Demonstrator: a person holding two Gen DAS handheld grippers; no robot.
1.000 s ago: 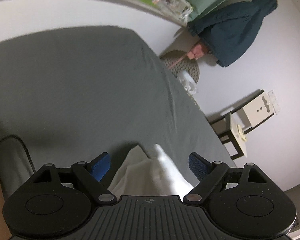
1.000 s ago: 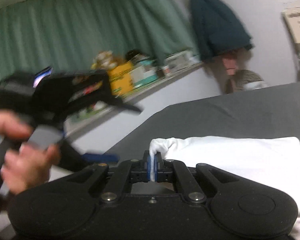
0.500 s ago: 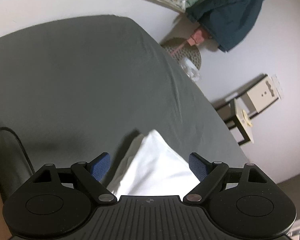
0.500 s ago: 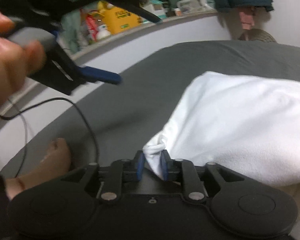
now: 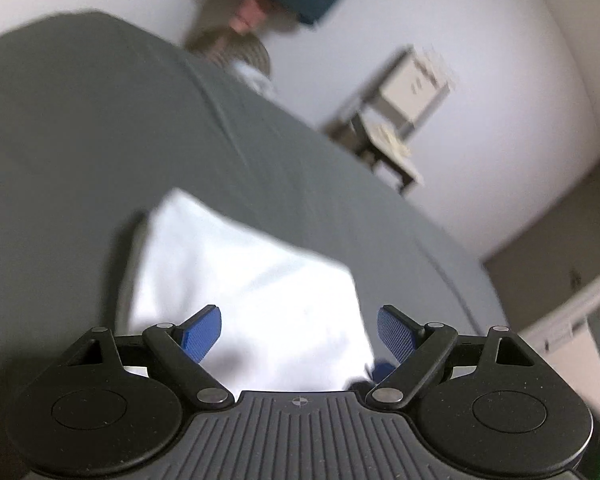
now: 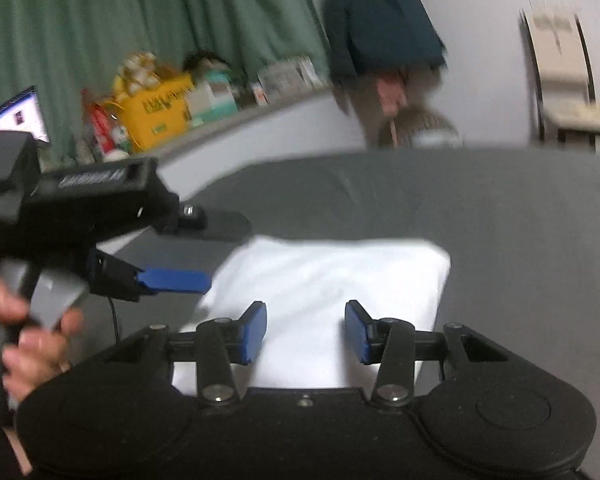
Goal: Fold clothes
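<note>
The white garment (image 6: 332,284) lies folded into a compact rectangle on the grey bed (image 6: 500,208), flat and free of both tools. Half a second ago the right gripper (image 6: 306,330) was pinching a bunched corner of it; now its fingers stand wide apart over the near edge, holding nothing, so the corner has been let go and this fold looks finished. The left gripper (image 5: 298,334) was already open a second ago and remains so, its blue fingers (image 5: 202,332) spread above the cloth without touching it. In the right wrist view it hovers just beside the garment's left edge, a hand (image 6: 24,320) on its handle. Both views are blurred by motion. Behind the bed, a dark jacket (image 6: 380,28) hangs on the wall and green curtains (image 6: 140,12) back a cluttered shelf (image 6: 228,120).
</note>
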